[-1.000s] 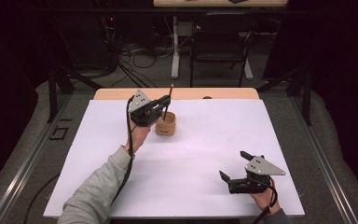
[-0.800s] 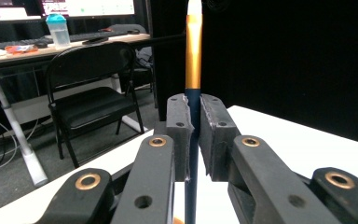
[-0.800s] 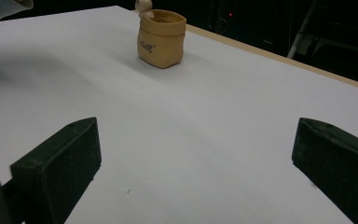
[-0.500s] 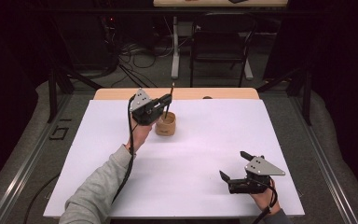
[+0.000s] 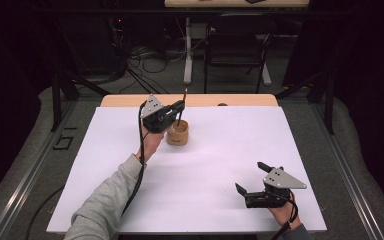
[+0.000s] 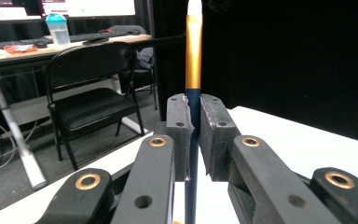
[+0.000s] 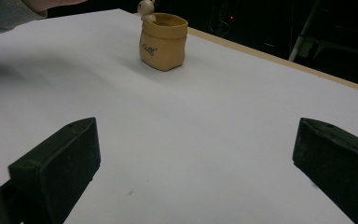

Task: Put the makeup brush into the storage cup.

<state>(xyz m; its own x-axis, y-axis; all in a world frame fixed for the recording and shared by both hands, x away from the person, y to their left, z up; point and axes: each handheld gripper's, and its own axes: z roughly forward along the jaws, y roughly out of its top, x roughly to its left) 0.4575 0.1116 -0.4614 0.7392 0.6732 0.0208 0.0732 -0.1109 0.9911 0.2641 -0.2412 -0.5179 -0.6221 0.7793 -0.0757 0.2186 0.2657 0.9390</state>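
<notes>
Pen over the pot, right hand idle

My left gripper (image 5: 177, 111) pinches a slim, smooth pen (image 6: 193, 70) upright above the tan sack-shaped pot (image 5: 178, 133) on the white table (image 5: 220, 150); my right gripper (image 5: 252, 180) rests low, jaws spread wide.

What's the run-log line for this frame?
left gripper: shut on brush | brush: upright above pot | right gripper: open, idle on table

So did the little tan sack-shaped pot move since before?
No. The little tan sack-shaped pot sits in the same spot near the white table sheet's far edge, just as in the earlier high views.
</notes>
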